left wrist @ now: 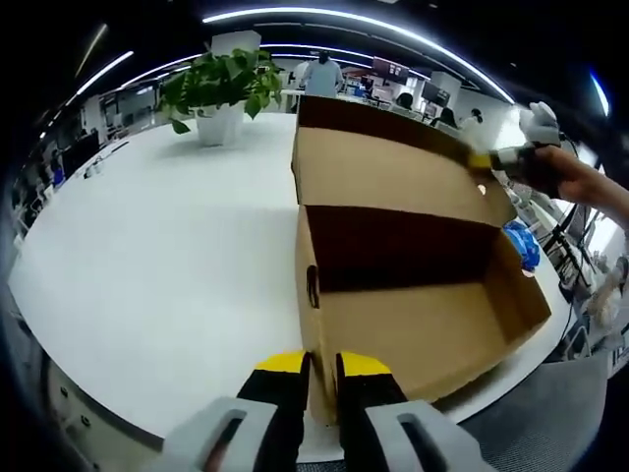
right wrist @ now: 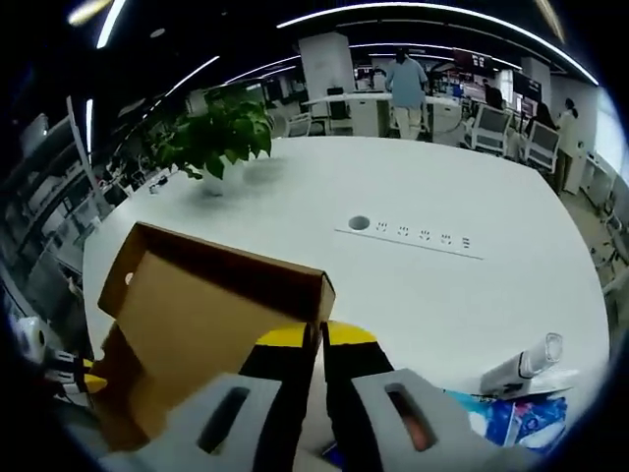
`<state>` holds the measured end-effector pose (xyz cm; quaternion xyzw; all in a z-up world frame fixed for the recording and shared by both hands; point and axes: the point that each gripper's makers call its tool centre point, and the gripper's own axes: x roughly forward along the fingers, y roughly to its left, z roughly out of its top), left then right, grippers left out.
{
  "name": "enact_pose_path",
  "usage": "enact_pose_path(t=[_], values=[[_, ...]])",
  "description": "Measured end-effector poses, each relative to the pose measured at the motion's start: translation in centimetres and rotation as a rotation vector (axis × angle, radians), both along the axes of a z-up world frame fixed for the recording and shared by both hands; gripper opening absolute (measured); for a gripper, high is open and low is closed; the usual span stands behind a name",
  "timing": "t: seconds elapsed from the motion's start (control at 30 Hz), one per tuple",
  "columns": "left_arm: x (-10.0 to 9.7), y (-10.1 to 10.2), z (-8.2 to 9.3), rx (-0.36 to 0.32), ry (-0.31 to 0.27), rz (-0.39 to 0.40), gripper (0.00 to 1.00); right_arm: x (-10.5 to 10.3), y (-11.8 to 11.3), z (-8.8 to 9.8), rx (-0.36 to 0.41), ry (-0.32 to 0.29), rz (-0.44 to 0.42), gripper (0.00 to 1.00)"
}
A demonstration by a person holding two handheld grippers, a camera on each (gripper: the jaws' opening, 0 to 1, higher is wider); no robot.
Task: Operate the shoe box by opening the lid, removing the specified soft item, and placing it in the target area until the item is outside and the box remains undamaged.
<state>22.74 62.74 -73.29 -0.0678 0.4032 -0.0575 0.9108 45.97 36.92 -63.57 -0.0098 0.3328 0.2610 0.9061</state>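
1. The left gripper (left wrist: 322,366) pinches the near front corner of the open cardboard shoe box (left wrist: 413,324), jaws nearly together on the wall's edge.
2. The right gripper (right wrist: 316,339) clamps the raised lid (right wrist: 211,295) at its corner, jaws almost closed; in the left gripper view it reaches in from the right at the lid's far edge.
3. The box's interior lies in shadow, and what it holds cannot be made out.
4. On the white table (right wrist: 413,275): a potted plant (right wrist: 211,138), a power strip (right wrist: 408,234), a blue packet (right wrist: 516,421). People stand behind.
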Motion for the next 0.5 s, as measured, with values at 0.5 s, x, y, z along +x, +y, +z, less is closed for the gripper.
enact_pose_path(t=[0.5], values=[[0.0, -0.1, 0.0, 0.004, 0.000, -0.005, 0.10, -1.2, -0.3, 3.0, 0.013, -0.124, 0.080, 0.03]])
